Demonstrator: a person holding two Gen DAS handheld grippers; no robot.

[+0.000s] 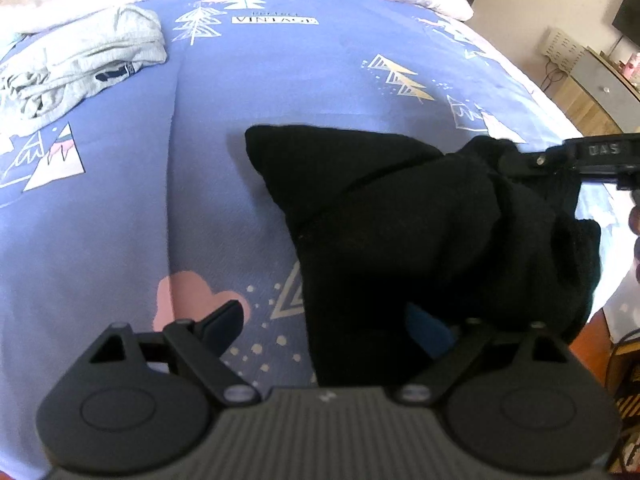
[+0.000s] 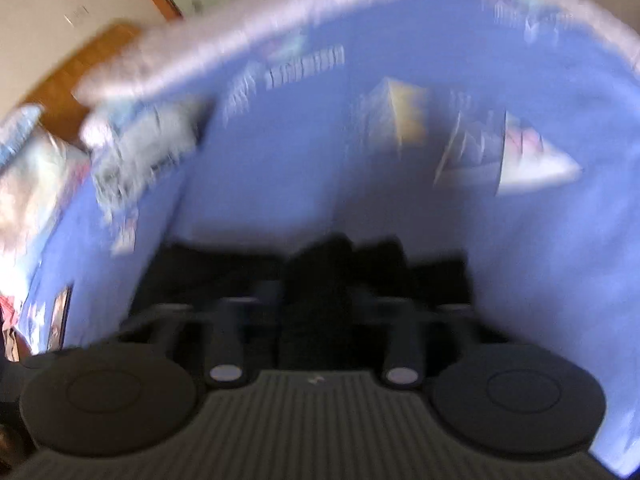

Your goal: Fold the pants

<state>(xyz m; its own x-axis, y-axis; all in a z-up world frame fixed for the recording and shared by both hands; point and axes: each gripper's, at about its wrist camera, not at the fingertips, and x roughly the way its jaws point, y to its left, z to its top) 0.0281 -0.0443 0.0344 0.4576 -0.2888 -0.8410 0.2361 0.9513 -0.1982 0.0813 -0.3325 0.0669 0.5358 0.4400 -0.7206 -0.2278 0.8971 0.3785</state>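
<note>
We see the bed's blue quilt printed with trees and mountains (image 1: 280,92) spread wide, and we take it as our landmark. Toward its near right edge lie the black knit pants (image 1: 380,220), bunched and part lifted off the quilt rather than flat. At the quilt's far left corner sits a heap of grey clothes (image 1: 80,64), well apart from the pants.

Our right tongs (image 2: 312,300) look nearly closed with black cloth pinched between them, though that view is badly blurred; from the left side we see them grip the pants' raised end. Our left tongs (image 1: 328,320) stand wide apart, one finger (image 1: 224,320) over bare quilt, the other hidden behind the cloth, holding nothing.

We judge the risks thus: the single pinch may slip under the hanging weight, and the pants sit close to the quilt's edge, so they could slide off it. Closing the left tongs now might catch several layers and set a crooked fold.
</note>
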